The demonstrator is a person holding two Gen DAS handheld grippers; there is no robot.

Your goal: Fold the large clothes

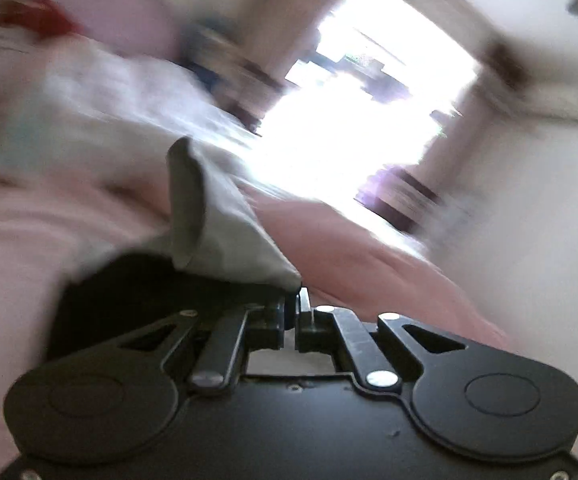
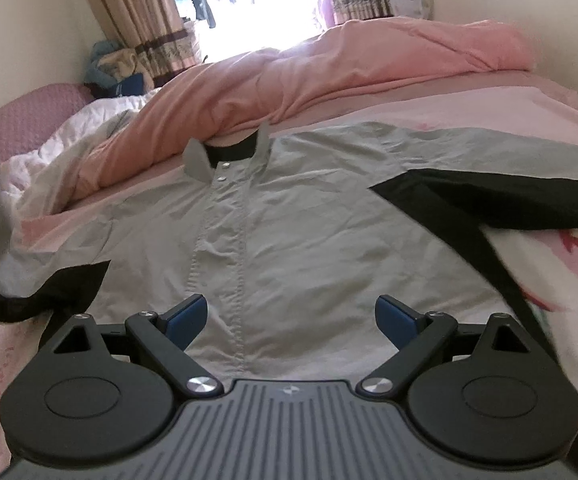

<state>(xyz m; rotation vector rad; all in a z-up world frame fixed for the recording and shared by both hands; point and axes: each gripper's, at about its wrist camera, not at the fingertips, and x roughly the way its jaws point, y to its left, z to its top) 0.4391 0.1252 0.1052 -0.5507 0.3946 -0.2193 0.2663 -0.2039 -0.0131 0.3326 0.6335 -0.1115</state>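
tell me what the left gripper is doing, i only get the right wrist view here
Observer: The left gripper has its fingers closed on a fold of the grey jacket; that view is badly motion-blurred.
Operator: which part of the jacket is it
Observer: A part where grey fabric meets a black panel. Whether it is a sleeve or the hem, I cannot tell from that view.
Operator: is the cloth lifted or flat
Observer: Lifted. It stands up from the fingers with the pink bedding behind it.
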